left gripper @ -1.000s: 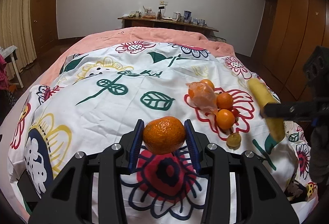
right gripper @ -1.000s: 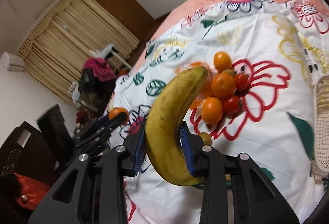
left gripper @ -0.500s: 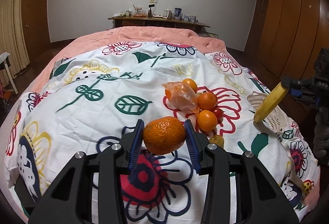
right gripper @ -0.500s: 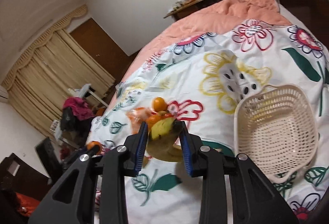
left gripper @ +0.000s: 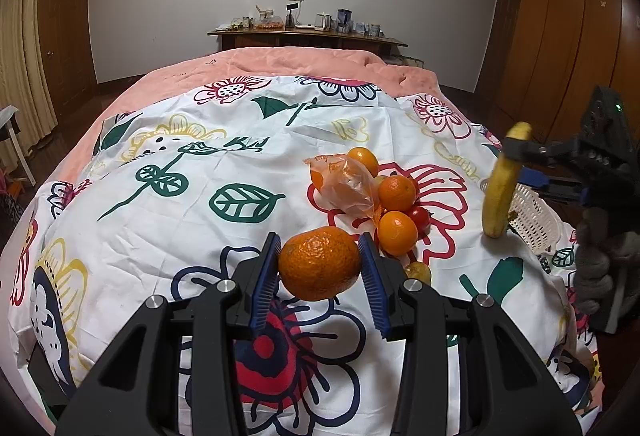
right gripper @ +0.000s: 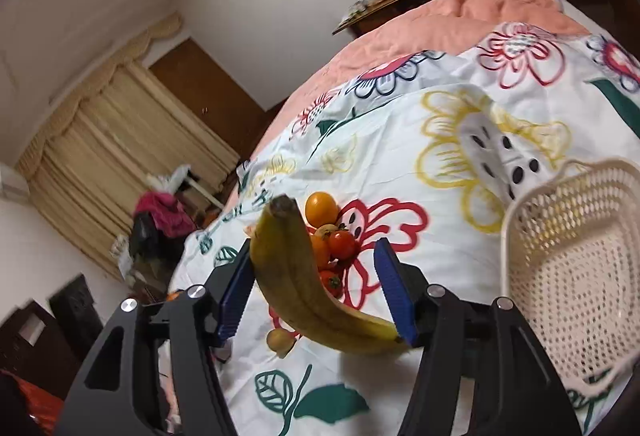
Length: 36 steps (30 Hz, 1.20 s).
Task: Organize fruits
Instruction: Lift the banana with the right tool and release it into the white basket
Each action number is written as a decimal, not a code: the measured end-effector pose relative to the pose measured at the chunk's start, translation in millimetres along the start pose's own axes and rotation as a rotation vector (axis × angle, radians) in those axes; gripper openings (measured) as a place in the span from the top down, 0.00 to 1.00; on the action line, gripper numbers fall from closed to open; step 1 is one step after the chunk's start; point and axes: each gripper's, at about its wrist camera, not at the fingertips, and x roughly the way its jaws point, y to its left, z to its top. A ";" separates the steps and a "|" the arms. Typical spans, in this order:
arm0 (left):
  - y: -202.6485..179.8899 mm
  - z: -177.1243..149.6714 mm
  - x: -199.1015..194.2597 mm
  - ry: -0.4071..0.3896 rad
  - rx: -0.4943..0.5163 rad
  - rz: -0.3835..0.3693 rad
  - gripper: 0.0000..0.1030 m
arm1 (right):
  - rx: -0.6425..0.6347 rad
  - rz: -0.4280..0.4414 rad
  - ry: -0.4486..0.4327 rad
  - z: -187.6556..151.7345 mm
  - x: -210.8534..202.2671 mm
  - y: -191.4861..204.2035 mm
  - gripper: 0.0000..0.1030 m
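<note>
Above the bedspread [left gripper: 168, 220], left tool [left gripper: 320, 268] clamps mandarin [left gripper: 319, 263]; right tool [right gripper: 316, 292], apart, cradles banana [right gripper: 296, 276].

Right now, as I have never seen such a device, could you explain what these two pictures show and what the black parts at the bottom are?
There is no robot here: a person holds a two-finger gripper in each hand, and each has a camera looking along its fingers. One picture comes from the left gripper, whose fingers clamp an orange. The other comes from the right gripper, whose fingers stand wide with a banana slanted between them, near a white basket. A fruit pile lies on the flowered bedspread.
</note>
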 end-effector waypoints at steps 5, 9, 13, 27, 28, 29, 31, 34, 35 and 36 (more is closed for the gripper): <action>7.2 -0.4 2.4 0.004 -0.020 0.006 0.60 | -0.037 -0.013 0.036 6.6 19.9 12.7 0.70; 12.3 -1.6 5.1 0.011 -0.030 0.009 0.60 | 0.016 0.021 0.027 6.9 13.8 6.8 0.70; 11.7 -0.8 5.1 0.009 -0.026 0.010 0.60 | 0.074 0.055 -0.040 9.9 -14.6 -1.9 0.71; -17.2 9.1 3.3 -0.006 0.036 0.001 0.60 | 0.178 -0.116 -0.181 6.2 -95.8 -69.8 0.71; -19.2 9.7 3.5 -0.005 0.040 0.001 0.60 | 0.187 -0.129 -0.171 3.8 -93.5 -76.1 0.71; -23.1 10.5 4.2 -0.004 0.048 0.000 0.60 | 0.197 -0.142 -0.158 1.2 -89.9 -82.3 0.71; -28.8 12.3 5.5 -0.003 0.061 -0.003 0.60 | 0.234 -0.177 -0.123 -4.7 -79.4 -100.6 0.71; -39.2 15.9 7.3 -0.002 0.085 -0.007 0.60 | 0.282 -0.229 -0.083 -10.2 -64.4 -126.7 0.70; -42.3 17.0 8.3 -0.002 0.092 -0.008 0.60 | 0.298 -0.238 -0.081 -11.1 -60.9 -135.7 0.69; -45.3 18.4 9.3 -0.002 0.099 -0.009 0.60 | 0.309 -0.246 -0.082 -11.3 -58.2 -141.1 0.69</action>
